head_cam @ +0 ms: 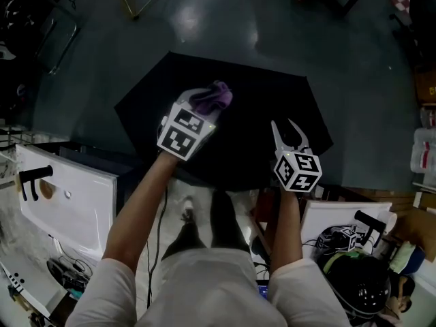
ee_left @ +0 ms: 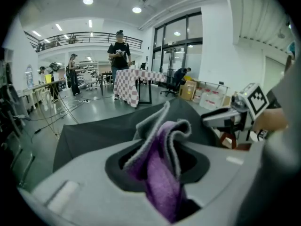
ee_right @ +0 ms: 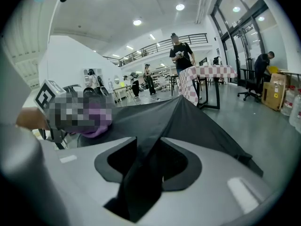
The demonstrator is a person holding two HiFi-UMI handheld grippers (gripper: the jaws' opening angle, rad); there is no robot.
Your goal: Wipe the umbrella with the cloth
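**Item: umbrella** (head_cam: 259, 107). Black, open. The canopy lies tilted on the dark floor (head_cam: 204, 19), directly ahead of the person, and its near rim is by the person's feet.

**Item: cloth** (head_cam: 212, 97). Purple with a grey back, bunched. It sits over the left part of the canopy, but contact with the fabric cannot be confirmed from any view.

**Left tool** (ee_left: 157, 166). Closed on the cloth. A wad fills the gap between the jaws and loose folds stand up beyond them.

**Right tool** (head_cam: 285, 129). At the near right rim of the canopy. A raised fold of the umbrella's black fabric runs into its narrow gap and is pinched there.

**Surroundings.** A white panel with black hooks (head_cam: 75, 196) is at the near left. A dark helmet (head_cam: 357, 278) is at the near right. A table with a checked cover (ee_left: 134, 84) stands far off, with people beyond it.

**Hazards, as judged:**
- The pinch takes only a thin fold. A hard wiping stroke may pull it free, and the light canopy would then slide or roll across the smooth floor.
- The cloth is held as a lump. The hard jaw tips could meet the canopy before the cloth does, scraping it or denting the panel between the ribs.
- Loose cloth folds may catch on a rib tip and be dragged out of the grip.
- Pressing down on the unsupported fabric may tip the umbrella towards the person.
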